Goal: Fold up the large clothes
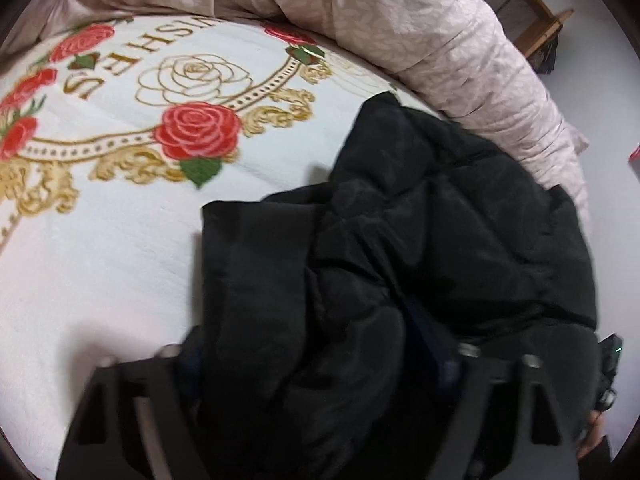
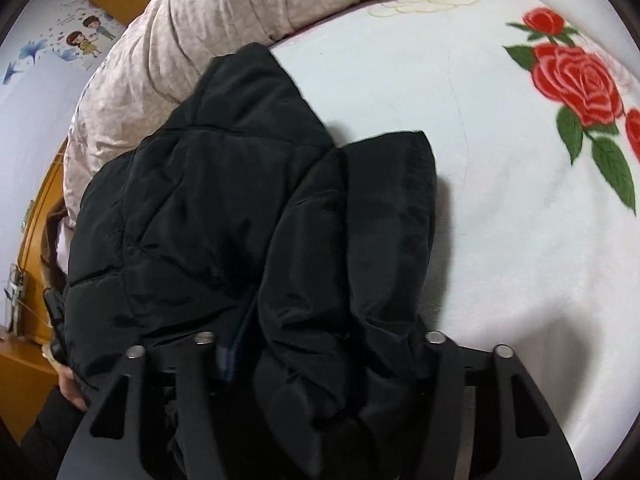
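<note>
The black padded jacket lies bunched on the bed, on the white blanket with red roses, its far edge against the rolled pink quilt that runs along the back of the bed. In the right wrist view the same jacket shows quilted stitching and a sleeve or flap folded over onto the body, its squared end pointing away from the quilt toward the open blanket.

The left tool has a thick wad of jacket fabric filling the space between its fingers; the fingertips are buried, so I cannot tell whether it is pinching the cloth or only pushed into it. The right tool looks the same: fabric mounds up between the spread fingers and hides the tips, and its state cannot be read either.

Judging by the puffed panels and smooth sheen, the jacket is soft, springy and fairly bulky, probably light for its volume but slippery on the shell. It will likely puff back up and slide out of a shallow pinch, so a folded edge needs pressing flat after each turn. The better places to take hold seem to be the firmer parts nearest the blanket side of the jacket: the stitched hem or cuff end of the folded sleeve, and seam lines where several layers meet, rather than the middle of a padded panel.
</note>
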Demonstrator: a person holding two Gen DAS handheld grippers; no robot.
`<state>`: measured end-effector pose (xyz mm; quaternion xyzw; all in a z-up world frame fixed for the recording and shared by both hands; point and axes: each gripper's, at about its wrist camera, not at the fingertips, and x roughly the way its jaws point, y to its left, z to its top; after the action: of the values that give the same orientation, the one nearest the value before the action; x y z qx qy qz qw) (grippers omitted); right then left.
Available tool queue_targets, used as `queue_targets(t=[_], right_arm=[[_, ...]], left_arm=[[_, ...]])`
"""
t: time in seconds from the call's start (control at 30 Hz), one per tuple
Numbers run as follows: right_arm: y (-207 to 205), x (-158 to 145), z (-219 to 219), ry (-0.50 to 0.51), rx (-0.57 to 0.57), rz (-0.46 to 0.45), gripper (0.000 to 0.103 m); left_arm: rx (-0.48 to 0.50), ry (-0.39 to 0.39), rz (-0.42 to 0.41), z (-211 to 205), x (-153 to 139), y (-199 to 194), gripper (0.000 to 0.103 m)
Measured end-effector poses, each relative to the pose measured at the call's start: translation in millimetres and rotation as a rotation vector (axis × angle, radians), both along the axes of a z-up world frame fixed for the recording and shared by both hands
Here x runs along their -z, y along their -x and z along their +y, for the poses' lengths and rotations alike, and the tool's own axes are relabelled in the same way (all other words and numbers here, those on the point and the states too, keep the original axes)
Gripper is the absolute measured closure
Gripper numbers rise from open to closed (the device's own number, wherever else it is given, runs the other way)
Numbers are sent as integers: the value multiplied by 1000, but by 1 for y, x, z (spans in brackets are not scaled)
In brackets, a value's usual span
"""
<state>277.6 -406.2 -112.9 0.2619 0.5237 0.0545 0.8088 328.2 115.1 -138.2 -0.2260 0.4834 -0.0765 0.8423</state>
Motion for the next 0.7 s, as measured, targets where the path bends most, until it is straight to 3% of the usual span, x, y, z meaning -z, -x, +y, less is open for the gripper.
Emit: queue_targets(t=[0.17, 0.27, 0.43, 0.7], right_arm=[[2, -26, 7, 45, -8, -18, 74], [13, -52, 9, 79, -19, -60, 79], [40, -87, 14, 89, -31, -109, 81], [79, -98, 18, 62, -27, -111, 81]], left_arm=[[-11, -12, -22, 1, -23, 9, 71], [-6, -58, -71, -2, -52, 21, 75], [-3, -54, -137, -2, -91, 53, 76], [-17, -37, -145, 6, -106, 103, 76]])
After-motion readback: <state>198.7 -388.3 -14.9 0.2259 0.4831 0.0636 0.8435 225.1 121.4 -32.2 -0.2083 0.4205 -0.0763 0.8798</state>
